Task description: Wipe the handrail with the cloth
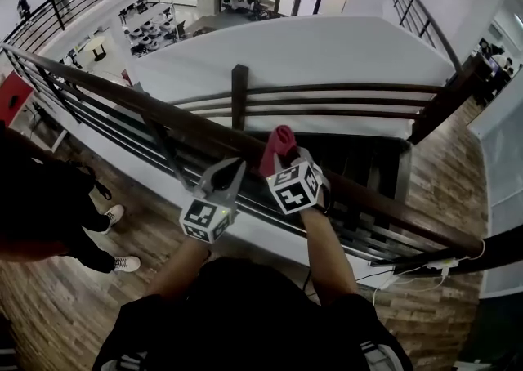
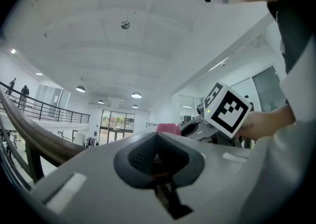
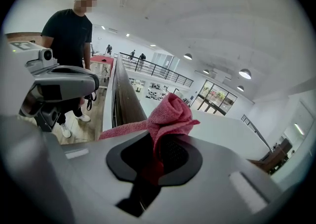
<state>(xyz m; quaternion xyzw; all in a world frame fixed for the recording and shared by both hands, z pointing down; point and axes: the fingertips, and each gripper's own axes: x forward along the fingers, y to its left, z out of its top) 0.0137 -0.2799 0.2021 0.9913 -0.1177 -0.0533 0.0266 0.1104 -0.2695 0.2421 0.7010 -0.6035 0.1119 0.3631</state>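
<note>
Right hand-held gripper [image 3: 157, 155] is pinching the crumpled pink-red terry cloth [image 3: 170, 112]. The wad is bunching beyond its jaw tips, right at the long dark brown wooden handrail [image 1: 122, 87]; contact unclear. Left hand-held gripper [image 2: 157, 158] is hovering just to its left, jaws pressed together on nothing.

Judgement: the cloth wants pressing flat on the rail top, then dragging lengthwise under steady pressure.

No writing is showing, only black-and-white square patterns on the white marker cube [image 1: 294, 188].

Bright even light from ceiling lamps [image 2: 136, 95], strong fisheye, dark vignetted corners, left gripper [image 2: 157, 153] close-up soft.
</note>
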